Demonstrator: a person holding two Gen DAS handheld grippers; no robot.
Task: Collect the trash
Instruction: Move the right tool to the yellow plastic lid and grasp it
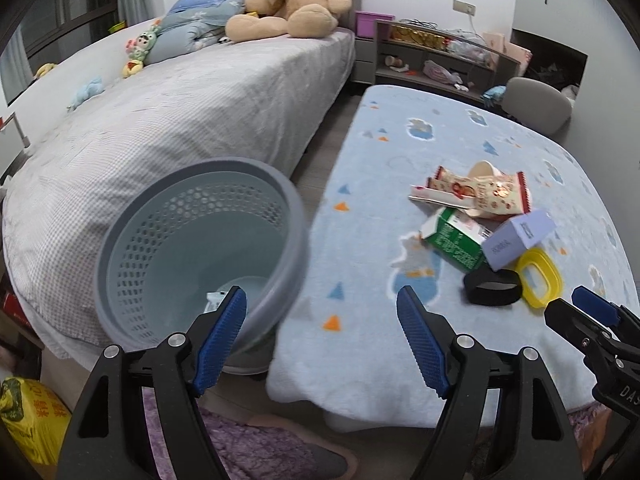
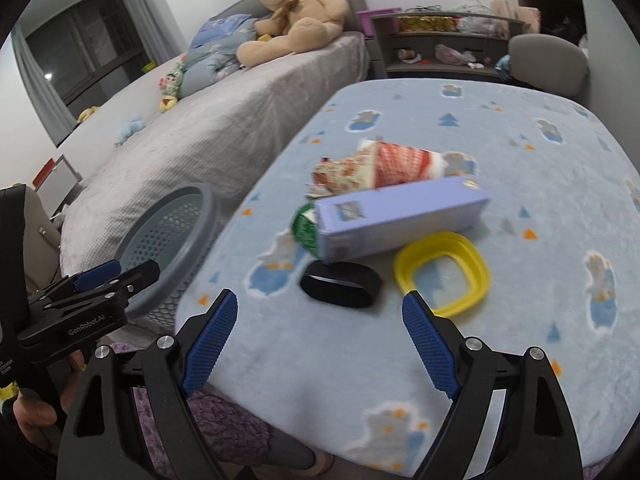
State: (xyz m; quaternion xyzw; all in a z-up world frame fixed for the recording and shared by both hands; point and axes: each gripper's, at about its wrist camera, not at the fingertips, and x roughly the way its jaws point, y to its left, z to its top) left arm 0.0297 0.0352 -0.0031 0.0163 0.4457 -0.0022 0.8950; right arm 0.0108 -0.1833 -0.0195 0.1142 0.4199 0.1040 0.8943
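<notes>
A pile of trash lies on the blue fleece-covered table [image 2: 520,320]: a red-and-white snack wrapper [image 2: 384,164], a green carton [image 2: 306,232], a lavender box [image 2: 400,216], a black ring [image 2: 340,284] and a yellow lid frame [image 2: 442,276]. My right gripper [image 2: 318,300] is open just short of the black ring, with nothing between its fingers. A grey perforated basket [image 1: 200,240] stands on the floor left of the table with a white scrap [image 1: 216,300] at its bottom. Over the gap between basket and table hovers my left gripper [image 1: 322,296], open and empty.
A grey bed [image 1: 180,120] with a large teddy bear [image 1: 296,4] runs behind the basket. A shelf unit [image 1: 436,56] and a grey chair [image 1: 536,100] stand beyond the table. A yellow bag [image 1: 28,420] and a purple rug [image 1: 240,448] lie on the floor.
</notes>
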